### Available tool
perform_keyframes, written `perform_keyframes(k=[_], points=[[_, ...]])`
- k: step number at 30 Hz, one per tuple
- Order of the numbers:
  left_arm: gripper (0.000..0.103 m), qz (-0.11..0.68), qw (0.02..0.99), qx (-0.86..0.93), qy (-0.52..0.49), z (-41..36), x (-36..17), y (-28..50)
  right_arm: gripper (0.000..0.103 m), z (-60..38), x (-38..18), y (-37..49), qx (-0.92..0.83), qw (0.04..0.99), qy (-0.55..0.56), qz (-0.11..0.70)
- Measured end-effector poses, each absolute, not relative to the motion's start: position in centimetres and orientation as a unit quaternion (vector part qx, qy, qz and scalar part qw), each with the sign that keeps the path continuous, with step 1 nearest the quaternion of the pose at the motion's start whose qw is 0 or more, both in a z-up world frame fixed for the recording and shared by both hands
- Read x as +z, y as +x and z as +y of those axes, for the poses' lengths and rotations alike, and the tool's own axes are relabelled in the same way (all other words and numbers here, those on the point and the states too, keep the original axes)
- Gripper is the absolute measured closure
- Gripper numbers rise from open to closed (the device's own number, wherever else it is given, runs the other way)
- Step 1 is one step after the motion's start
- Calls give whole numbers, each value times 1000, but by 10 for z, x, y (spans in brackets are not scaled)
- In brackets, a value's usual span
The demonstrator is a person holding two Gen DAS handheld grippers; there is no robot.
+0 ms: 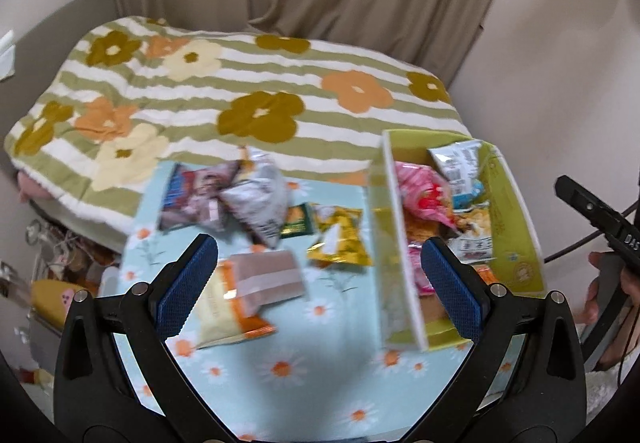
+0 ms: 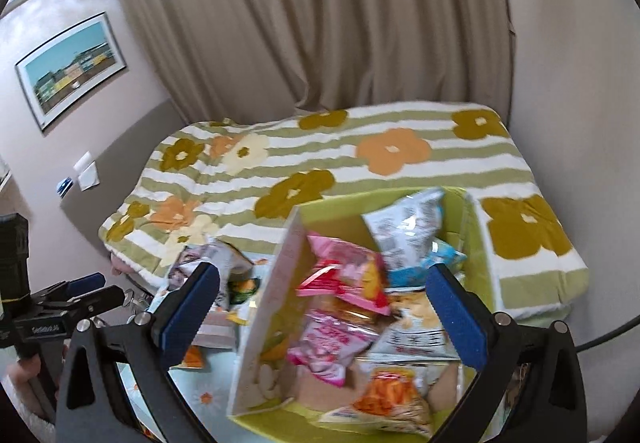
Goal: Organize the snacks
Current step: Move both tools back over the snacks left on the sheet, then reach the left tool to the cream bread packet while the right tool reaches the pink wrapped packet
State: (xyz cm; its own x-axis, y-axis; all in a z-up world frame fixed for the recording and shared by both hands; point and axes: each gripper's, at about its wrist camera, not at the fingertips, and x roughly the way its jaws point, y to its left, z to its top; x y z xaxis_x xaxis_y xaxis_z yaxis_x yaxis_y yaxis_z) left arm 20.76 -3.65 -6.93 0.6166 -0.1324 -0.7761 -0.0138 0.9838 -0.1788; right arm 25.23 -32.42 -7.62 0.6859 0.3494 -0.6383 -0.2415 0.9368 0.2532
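A green cardboard box (image 1: 516, 219) (image 2: 264, 327) stands on the light-blue daisy cloth (image 1: 320, 355) and holds several snack packets, among them a pink one (image 2: 344, 275) and a white one (image 2: 404, 231). Loose packets lie left of the box: a yellow one (image 1: 340, 239), a brown-and-orange one (image 1: 248, 295), a grey one (image 1: 260, 203) and a dark one (image 1: 196, 199). My left gripper (image 1: 316, 275) is open and empty above the loose packets. My right gripper (image 2: 324, 307) is open and empty above the box.
A bed with a green-striped flower blanket (image 1: 224, 83) (image 2: 360, 155) lies behind the cloth. Beige curtains (image 2: 320, 23) hang at the back. A framed picture (image 2: 72, 67) is on the left wall. Clutter sits on the floor at left (image 1: 60, 255).
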Motion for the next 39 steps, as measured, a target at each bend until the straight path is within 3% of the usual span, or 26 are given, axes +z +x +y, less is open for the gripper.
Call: perform_keyframes(k=[18,30,39], points=[[2,486,864,-101,-83,98,-113,183,0,-170,-114,220,177,887,133,405],[2,538,829,-134,-69,118,-178,195,0,-113,-198,238,202,855,120,462],[2,569,807,-127,-93,93,-235,206,0,-99,-265,272,235,821,88,512]])
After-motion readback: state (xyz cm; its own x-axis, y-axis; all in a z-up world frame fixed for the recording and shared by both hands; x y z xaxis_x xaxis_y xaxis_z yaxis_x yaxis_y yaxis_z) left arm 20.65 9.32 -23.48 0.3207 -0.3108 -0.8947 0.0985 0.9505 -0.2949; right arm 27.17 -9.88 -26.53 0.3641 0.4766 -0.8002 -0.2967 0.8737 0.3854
